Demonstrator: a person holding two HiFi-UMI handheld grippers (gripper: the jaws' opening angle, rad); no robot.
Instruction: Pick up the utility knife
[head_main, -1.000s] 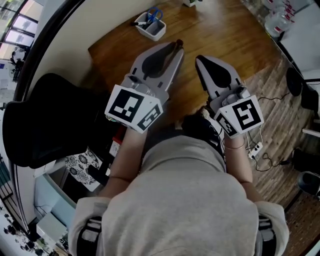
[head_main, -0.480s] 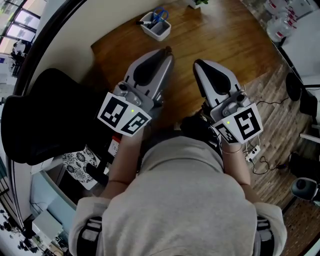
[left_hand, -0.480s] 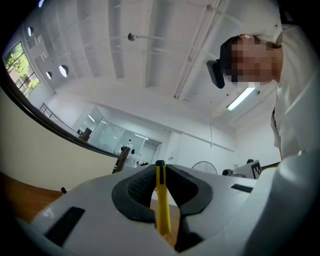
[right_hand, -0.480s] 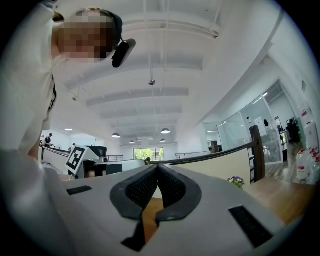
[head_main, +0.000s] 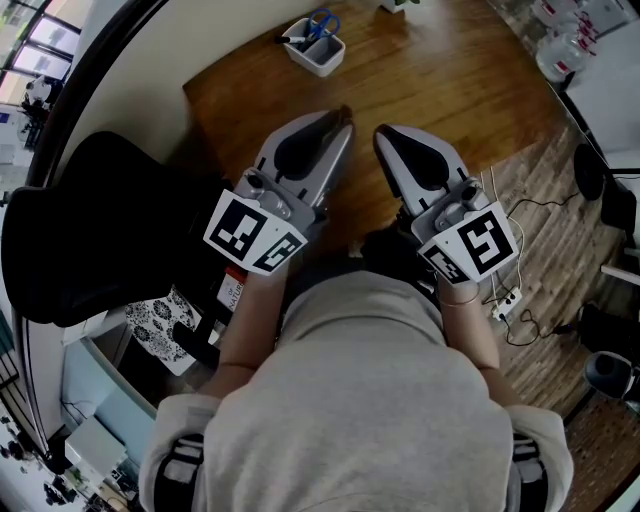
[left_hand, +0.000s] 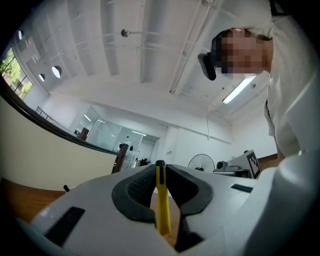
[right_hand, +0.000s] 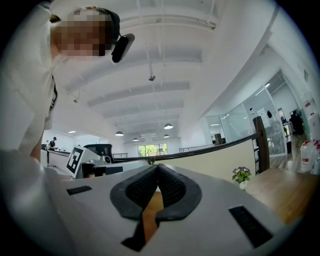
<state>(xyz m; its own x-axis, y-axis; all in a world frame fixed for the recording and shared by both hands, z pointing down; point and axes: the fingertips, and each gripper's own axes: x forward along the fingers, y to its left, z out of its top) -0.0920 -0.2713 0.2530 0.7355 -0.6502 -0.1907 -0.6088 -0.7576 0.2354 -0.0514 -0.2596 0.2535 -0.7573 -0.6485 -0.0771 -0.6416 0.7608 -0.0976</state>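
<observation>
The yellow utility knife (left_hand: 161, 200) stands upright between the dark pads of my left gripper (left_hand: 160, 167), which is shut on it; its black end pokes out at the fingertips. In the head view my left gripper (head_main: 340, 120) is held above the wooden table (head_main: 450, 80), and only the knife's dark tip (head_main: 346, 110) shows past its fingers. Close beside it on the right, my right gripper (head_main: 383, 135) is shut. The right gripper view shows that gripper (right_hand: 157, 167) with pads meeting at the tips and nothing between them.
A white pen holder (head_main: 315, 45) with blue scissors and a marker sits at the table's far side. A black chair (head_main: 100, 230) stands at the left. A power strip and cables (head_main: 505, 295) lie on the floor at the right, and water bottles (head_main: 560, 50) stand further back.
Both grippers have drawn back a little toward the person and stand closer together. The right one has shifted left. The knife stays in the left gripper.
</observation>
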